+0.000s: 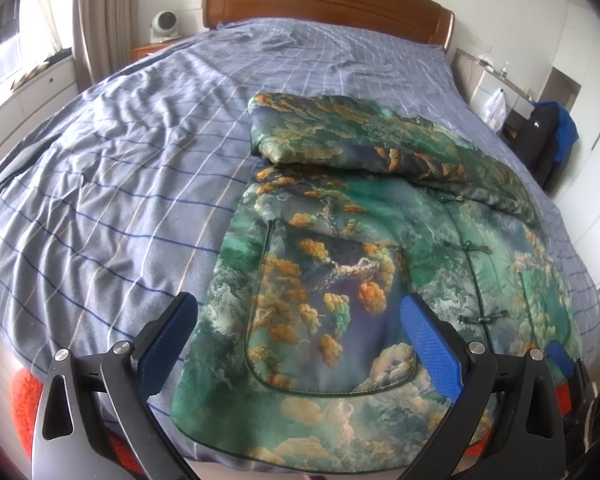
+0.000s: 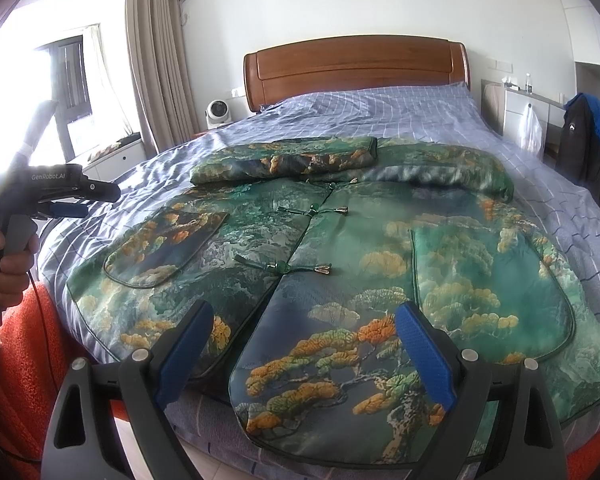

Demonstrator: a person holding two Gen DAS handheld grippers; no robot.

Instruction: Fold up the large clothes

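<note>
A green padded jacket (image 1: 339, 264) with an orange tree print lies front up on the bed, hem toward me. It also shows in the right wrist view (image 2: 339, 240). Both sleeves are folded across its chest; the left sleeve (image 1: 339, 132) lies on top. My left gripper (image 1: 300, 320) is open and empty above the jacket's left pocket (image 1: 331, 312). My right gripper (image 2: 303, 332) is open and empty above the hem at the front opening. The left gripper also shows from the side in the right wrist view (image 2: 68, 210).
The bed has a blue checked cover (image 1: 120, 160) and a wooden headboard (image 2: 355, 68). A small white fan (image 2: 218, 114) stands left of the headboard. A chair with dark clothes (image 2: 587, 140) stands to the right. An orange bed frame (image 2: 20, 360) runs along the near edge.
</note>
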